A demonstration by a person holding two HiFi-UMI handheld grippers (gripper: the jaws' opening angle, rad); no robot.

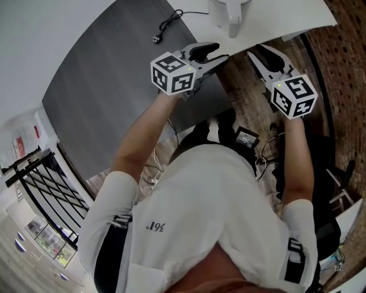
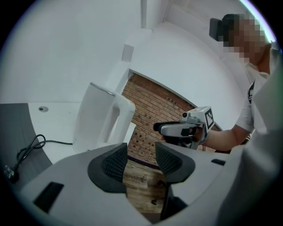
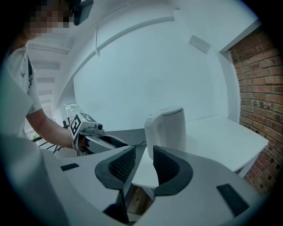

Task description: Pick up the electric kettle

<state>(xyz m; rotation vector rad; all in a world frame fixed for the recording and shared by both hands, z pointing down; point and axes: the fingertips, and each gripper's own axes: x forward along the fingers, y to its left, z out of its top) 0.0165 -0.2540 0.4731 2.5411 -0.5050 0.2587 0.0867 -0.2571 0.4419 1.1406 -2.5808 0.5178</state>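
Two grippers are held out low before the white table (image 1: 286,14), neither touching anything. The electric kettle (image 1: 229,14) stands on that table at the top centre of the head view, apart from both tools. A black cord (image 1: 170,22) lies to its left, trailing onto the dark grey surface (image 1: 103,86). The left gripper (image 1: 216,52) has its jaws spread with nothing between the pads. In its own view only wood floor (image 2: 139,185) and brick wall (image 2: 150,106) show through the gap, and the kettle sits up and left of the pads. The right gripper (image 1: 260,54) also has its jaws spread and empty. The table's edge shows in its gap, with the kettle just above at mid-frame.
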